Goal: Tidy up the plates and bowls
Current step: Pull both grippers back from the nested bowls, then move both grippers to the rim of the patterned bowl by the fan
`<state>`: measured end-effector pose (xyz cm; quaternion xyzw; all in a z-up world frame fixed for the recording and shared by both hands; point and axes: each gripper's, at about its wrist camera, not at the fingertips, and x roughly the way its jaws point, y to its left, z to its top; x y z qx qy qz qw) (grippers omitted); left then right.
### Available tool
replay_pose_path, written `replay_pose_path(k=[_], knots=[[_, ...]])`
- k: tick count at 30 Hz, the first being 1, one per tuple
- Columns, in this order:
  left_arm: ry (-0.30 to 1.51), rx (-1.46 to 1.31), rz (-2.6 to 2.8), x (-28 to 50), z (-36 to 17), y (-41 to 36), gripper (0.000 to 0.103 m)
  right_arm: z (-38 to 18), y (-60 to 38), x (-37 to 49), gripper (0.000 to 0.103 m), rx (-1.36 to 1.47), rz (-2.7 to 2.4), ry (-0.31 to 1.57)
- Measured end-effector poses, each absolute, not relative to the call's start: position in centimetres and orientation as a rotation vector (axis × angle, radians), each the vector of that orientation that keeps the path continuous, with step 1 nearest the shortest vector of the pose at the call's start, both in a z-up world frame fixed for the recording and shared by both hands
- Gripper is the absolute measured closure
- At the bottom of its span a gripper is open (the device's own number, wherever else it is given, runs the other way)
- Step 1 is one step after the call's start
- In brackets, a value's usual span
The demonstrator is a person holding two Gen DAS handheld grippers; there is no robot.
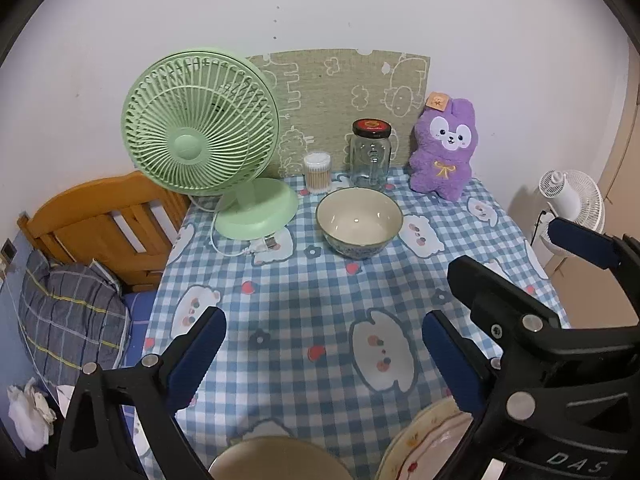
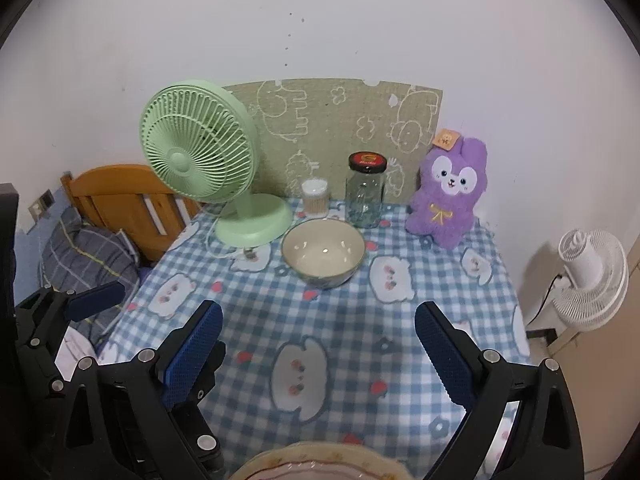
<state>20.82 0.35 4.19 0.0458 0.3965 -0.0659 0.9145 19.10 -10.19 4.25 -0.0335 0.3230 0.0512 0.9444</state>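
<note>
A cream bowl point(image 1: 359, 222) point(image 2: 323, 252) with a blue patterned outside stands upright toward the back of the checked tablecloth point(image 1: 304, 292), in front of a glass jar. My left gripper point(image 1: 324, 356) hovers open over the cloth, well short of that bowl, nothing between its fingers. Below it at the picture's bottom edge show the rim of a second bowl point(image 1: 280, 460) and part of a cream patterned plate point(image 1: 424, 440). My right gripper point(image 2: 320, 344) is open and empty too, with the plate's rim point(image 2: 316, 462) just beneath it. The two grippers are side by side.
Along the back stand a green desk fan point(image 1: 200, 136) with its cord, a tub of cotton swabs point(image 1: 317, 172), a red-lidded glass jar point(image 1: 370, 156) and a purple plush rabbit point(image 1: 442, 148). A wooden bed frame point(image 1: 108, 220) lies left, a white floor fan point(image 2: 592, 280) right.
</note>
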Motion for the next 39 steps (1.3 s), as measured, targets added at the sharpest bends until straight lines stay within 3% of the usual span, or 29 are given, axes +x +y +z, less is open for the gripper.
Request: replay_pose_path(k=[28, 39], knots=[[0.812, 0.102, -0.049, 33.5, 2.3, -2.1, 0.008, 2.9, -13.2, 32.1, 0.005, -0.030, 0.079, 0.705], [0.866, 0.123, -0.033, 38.0, -0.2, -3.1, 0.011, 0.3, -14.4, 36.7, 0.014, -0.021, 0.061, 0.769]])
